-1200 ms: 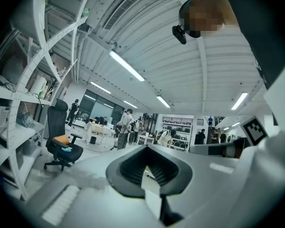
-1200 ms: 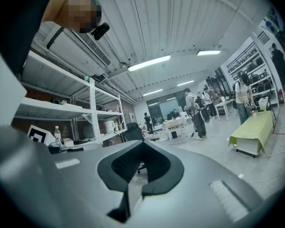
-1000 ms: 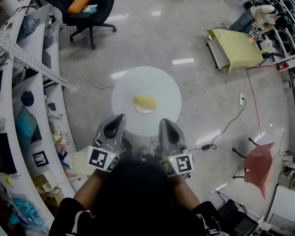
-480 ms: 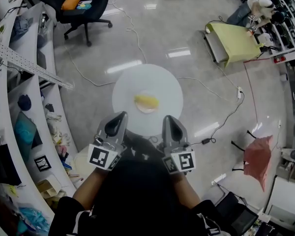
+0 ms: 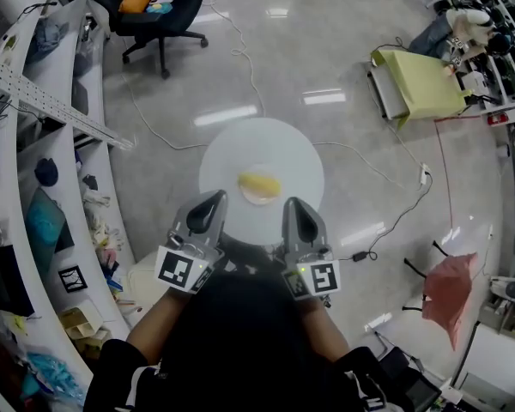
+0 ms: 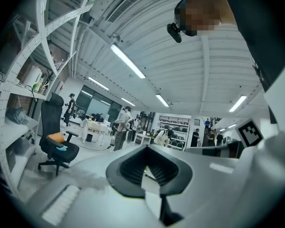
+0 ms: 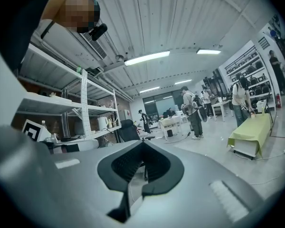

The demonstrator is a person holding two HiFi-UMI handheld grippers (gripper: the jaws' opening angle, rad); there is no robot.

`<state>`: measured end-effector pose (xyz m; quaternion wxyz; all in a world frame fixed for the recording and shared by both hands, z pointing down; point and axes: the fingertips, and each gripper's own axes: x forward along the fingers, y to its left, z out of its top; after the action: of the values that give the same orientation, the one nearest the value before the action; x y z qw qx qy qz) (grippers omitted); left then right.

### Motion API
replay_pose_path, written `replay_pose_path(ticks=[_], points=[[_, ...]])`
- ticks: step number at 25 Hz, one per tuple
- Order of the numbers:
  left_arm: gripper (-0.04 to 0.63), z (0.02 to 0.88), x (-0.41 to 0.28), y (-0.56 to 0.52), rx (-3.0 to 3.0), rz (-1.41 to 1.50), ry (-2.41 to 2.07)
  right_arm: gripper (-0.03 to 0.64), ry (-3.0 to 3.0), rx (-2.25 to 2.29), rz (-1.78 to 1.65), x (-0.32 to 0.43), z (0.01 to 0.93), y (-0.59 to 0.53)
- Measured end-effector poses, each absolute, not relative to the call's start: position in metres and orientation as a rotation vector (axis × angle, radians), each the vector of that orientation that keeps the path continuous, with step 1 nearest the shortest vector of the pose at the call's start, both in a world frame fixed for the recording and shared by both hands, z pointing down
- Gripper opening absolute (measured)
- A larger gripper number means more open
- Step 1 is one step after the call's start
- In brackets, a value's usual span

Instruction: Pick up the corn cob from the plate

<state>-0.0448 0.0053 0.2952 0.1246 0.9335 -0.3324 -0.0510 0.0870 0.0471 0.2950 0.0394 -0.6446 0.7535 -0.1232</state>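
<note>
- Left gripper (image 6: 147, 147): fingers pressed together tip to tip, nothing between them, touching nothing
- Right gripper (image 7: 143, 144): fingers likewise closed and empty
- Corn cob (image 5: 259, 183): lies on the plate (image 5: 259, 200) on the round white table (image 5: 232, 153), ahead of both sets of fingertips, midway between them and apart from each
- Head view only: cob, plate and table, with the two grippers side by side at the table's near edge
- Gripper views only: level outlook past the fingertips, with an office chair (image 6: 57, 146) left of the left fingers, a yellow-green cart (image 7: 249, 132) right of the right fingers, and people (image 7: 192, 108) standing beyond
</note>
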Motion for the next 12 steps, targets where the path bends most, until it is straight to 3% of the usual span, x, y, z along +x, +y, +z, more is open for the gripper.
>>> replay_pose_path(ticks=[12], points=[[0.002,0.326,-0.024,-0.027,2.676,-0.077,-1.014,0.009,2.284,-1.985,-0.488,0.116,0.334,0.017]])
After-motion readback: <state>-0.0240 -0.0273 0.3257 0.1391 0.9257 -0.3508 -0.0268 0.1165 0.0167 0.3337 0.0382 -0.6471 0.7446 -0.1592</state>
